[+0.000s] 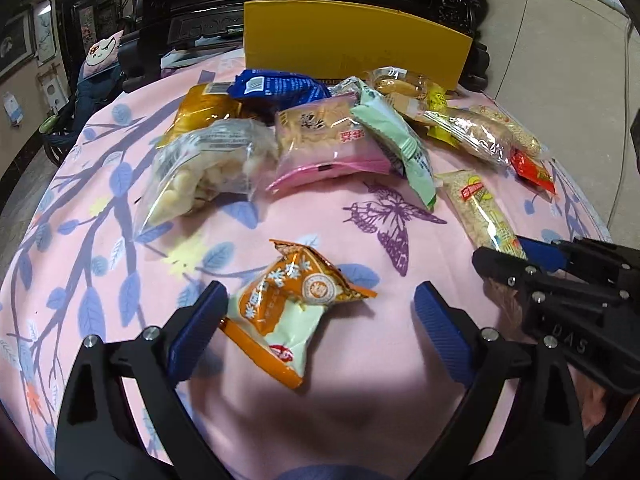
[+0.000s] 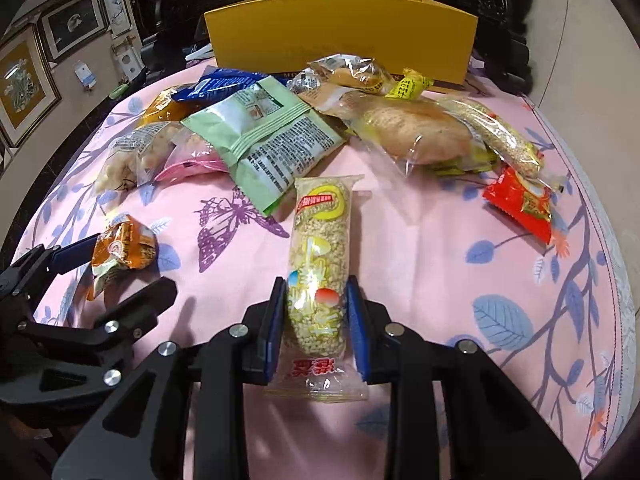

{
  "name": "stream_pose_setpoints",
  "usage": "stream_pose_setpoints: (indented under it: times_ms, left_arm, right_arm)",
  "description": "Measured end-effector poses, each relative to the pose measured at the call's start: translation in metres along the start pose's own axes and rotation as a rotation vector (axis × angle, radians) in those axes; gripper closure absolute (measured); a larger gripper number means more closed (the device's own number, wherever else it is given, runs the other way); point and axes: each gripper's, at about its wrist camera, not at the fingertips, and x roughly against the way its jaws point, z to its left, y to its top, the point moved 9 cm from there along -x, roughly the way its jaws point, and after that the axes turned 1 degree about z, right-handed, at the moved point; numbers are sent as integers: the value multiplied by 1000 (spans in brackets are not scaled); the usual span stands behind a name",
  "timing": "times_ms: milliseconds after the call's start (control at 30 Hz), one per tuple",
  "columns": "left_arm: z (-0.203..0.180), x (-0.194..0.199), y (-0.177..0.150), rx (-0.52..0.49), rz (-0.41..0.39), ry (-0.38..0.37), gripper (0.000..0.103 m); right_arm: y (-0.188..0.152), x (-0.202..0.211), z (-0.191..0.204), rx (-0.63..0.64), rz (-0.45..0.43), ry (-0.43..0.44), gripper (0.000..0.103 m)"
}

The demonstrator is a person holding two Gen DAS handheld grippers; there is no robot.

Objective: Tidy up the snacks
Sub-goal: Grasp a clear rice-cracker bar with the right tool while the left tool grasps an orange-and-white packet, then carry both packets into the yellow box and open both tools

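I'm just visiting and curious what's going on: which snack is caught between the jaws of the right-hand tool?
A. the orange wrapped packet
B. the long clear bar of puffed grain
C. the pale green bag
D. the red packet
B: in the right wrist view the blue pads of the right gripper press on both sides of the puffed grain bar, while the orange packet lies loose between the open left gripper.

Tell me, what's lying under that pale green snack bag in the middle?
The green bag leans on a pink packet, whose pink edge peeks out at its left. Its lower corner rests on the pink cloth. Whatever else lies beneath is covered.
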Motion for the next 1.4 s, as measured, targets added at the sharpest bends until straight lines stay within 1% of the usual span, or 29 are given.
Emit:
stream_pose_setpoints:
  times_ms: [33,67,100,200,367,400,433,467,500,600,700,800,1000,1400]
  left_arm:
    - [1,-2,2,8,-1,-3,7]
    - [3,-5,5,20,3,-3,10]
    - [5,-7,6,24,10,-5,15]
    - [9,-7,6,-5,20,-1,25]
    - [11,1,0,-3,24,-12,35]
    - [10,4,-2,-3,19,-10,39]
    - [10,6,-4,2,19,-16,42]
    - [10,8,-5,4,18,-21,49]
    - [11,11,-7,15,15,-23,53]
    - [13,16,-11,45,13,-46,60]
    - [12,21,-10,64,2,-65,64]
    - [8,29,-3,49,-20,-60,65]
    - [-2,34,9,28,-43,-57,65]
    - [-18,43,17,-3,-71,-68,65]
  right_arm:
    - [0,0,-1,-2,2,2,73]
    - [0,0,-1,-3,3,2,73]
    - [0,1,-2,-4,4,2,73]
    - [-1,1,-2,-9,6,5,73]
    - [0,1,-2,-10,7,11,73]
    - [0,1,-1,-9,7,12,73]
    - [0,1,-1,-8,7,14,73]
    - [0,2,-1,-7,7,15,73]
    - [0,2,-2,-8,8,16,73]
    - [0,2,-3,-13,5,18,73]
    - [0,2,-1,-14,4,18,73]
    - [-1,3,1,-8,4,24,73]
    - [-1,7,-1,-12,-6,28,74]
    - [-2,25,-7,-17,-45,30,74]
